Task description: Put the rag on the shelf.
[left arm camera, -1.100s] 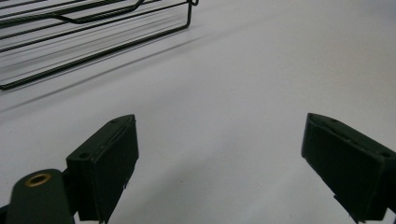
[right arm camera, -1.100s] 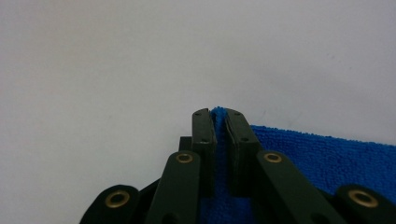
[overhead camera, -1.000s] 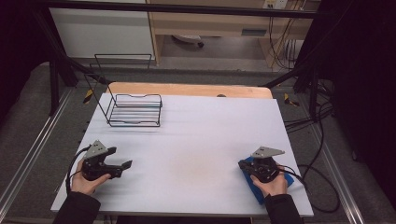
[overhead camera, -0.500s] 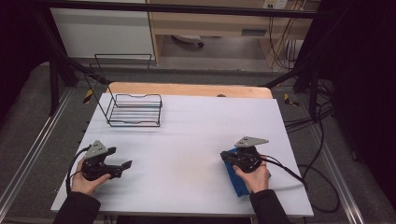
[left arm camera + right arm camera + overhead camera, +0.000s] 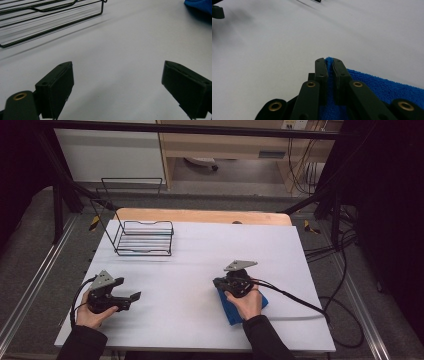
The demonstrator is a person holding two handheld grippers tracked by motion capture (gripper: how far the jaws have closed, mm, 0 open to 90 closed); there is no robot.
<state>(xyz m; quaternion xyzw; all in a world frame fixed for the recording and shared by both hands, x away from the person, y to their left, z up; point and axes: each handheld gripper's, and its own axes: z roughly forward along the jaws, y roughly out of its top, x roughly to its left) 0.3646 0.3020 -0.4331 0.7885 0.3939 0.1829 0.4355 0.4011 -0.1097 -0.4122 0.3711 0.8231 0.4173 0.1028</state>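
1. Plainly, the right tongs point(image 5: 329, 63) were clamped on the edge of a blue microfibre cloth point(image 5: 387, 87), which trailed behind them flat on the counter point(image 5: 190, 270).
2. It looked soft, light and limp; a pinch at a corner or hem suited it best.
3. The left tongs point(image 5: 117, 85) stood wide open and empty, the wire rack point(image 5: 50, 20) beyond them.
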